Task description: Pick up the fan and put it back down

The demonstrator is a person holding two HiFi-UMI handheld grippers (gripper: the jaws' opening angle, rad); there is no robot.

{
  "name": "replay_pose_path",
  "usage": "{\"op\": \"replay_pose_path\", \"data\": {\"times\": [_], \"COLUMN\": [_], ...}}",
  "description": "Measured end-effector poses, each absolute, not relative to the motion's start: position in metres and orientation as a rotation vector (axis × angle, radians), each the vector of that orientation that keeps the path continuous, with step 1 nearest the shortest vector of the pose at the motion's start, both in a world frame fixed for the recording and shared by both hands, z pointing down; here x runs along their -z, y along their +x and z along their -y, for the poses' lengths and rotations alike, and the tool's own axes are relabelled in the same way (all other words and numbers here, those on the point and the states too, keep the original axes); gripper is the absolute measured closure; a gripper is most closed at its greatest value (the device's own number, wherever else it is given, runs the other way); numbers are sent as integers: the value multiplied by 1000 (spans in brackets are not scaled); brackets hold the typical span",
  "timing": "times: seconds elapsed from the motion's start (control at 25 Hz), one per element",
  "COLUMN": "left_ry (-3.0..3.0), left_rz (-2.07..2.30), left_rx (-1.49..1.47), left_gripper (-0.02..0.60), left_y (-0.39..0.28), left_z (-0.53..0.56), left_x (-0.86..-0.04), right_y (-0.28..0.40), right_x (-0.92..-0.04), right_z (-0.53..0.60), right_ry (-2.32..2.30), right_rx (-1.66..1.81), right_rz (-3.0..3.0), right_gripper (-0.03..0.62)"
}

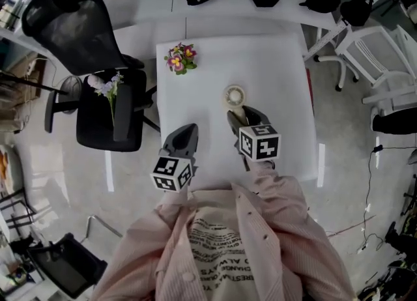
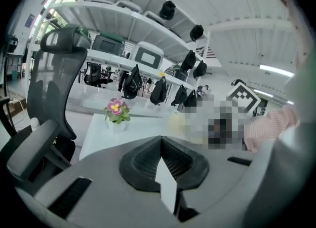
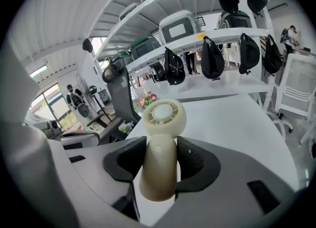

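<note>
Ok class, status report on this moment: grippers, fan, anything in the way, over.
Left gripper shut, empty. Right gripper shut on the fan, by its handle, head pointing away. Flower pot well aside on the table, not in the way.

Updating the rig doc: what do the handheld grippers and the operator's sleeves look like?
Both the left gripper and right gripper are grey-bodied with black ribbed pads, each carrying a white cube with black square markers. Sleeves are pale pink pinstripe. No cables visible.
</note>
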State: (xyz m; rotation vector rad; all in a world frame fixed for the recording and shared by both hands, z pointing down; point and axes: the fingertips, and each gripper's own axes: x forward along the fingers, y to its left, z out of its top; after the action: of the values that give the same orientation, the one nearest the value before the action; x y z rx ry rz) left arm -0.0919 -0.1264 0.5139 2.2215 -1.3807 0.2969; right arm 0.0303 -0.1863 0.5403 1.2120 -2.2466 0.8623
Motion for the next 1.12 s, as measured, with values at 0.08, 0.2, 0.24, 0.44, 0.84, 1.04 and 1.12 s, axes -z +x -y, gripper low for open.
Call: {"op": "replay_pose_path", "data": {"times": [0.08, 0.2, 0.24, 0.44, 0.84, 1.04, 1.12], "left_ry": [2240, 2282, 2294, 2338, 2433, 2457, 2460], "left_rz": [1389, 1393, 1397, 1433, 1499, 1553, 1569], "left_rx": [-282, -268, -264, -222, -174, -133, -113], "left_gripper": [581, 580, 580, 580, 580, 581, 581], "left_y": [-93, -93, -94, -97, -107, -114, -116], "left_z": [124, 121, 121, 120, 120, 121, 121], "left_x": [-504, -487, -482, -458, -414, -391, -385], "right_y": [34, 38, 38, 41, 53, 65, 71], "right_x": [-526, -506, -499, -466, -404, -377, -369], "right_z": [183, 181, 180, 179, 178, 176, 173], "right_ry": [1219, 1229, 1232, 1255, 1345, 1430, 1459], "right_rx": [-854, -848, -844, -801, -715, -651, -642], "right_rz": [2276, 2316, 2329, 2404, 2518, 2568, 2583], "right_gripper": [408, 408, 408, 408, 408, 408, 408]}}
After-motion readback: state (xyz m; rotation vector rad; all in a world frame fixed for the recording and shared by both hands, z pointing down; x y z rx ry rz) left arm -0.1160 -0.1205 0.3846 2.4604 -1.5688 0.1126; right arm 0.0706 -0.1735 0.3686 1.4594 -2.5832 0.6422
